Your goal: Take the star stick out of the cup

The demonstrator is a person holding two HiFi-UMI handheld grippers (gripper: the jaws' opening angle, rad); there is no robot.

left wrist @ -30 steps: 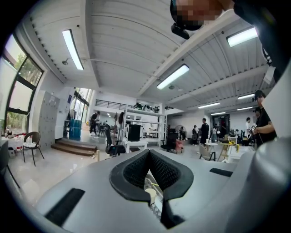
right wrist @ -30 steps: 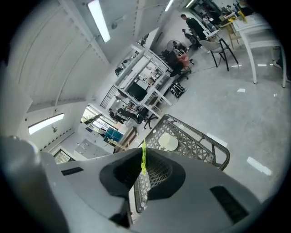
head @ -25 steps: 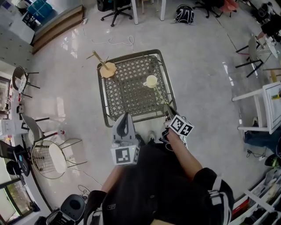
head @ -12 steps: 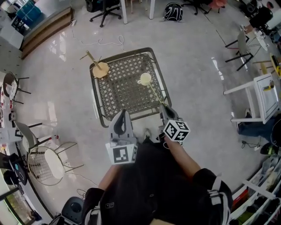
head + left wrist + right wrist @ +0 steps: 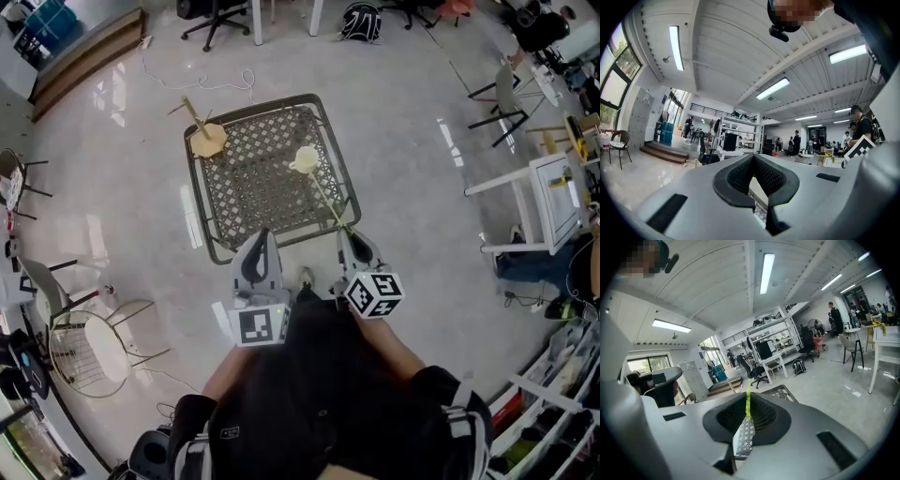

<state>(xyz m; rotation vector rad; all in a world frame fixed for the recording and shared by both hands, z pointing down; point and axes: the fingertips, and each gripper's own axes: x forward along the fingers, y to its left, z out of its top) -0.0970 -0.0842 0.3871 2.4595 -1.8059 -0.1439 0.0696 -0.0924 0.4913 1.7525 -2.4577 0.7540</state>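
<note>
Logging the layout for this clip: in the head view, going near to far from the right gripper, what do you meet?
right gripper → thin yellow-green stick held in its fingers → cream cup on the grey metal mesh table → black backpack

Right gripper [image 5: 346,236] has drawn back toward the person — more star stick [image 5: 324,199] shows beyond the cup [image 5: 307,159].

The grey left gripper [image 5: 260,239] and right gripper [image 5: 347,236] each carried 1 of the 2 black-and-white marker cubes [image 5: 375,293]; the person wore a black top [image 5: 319,403].
</note>
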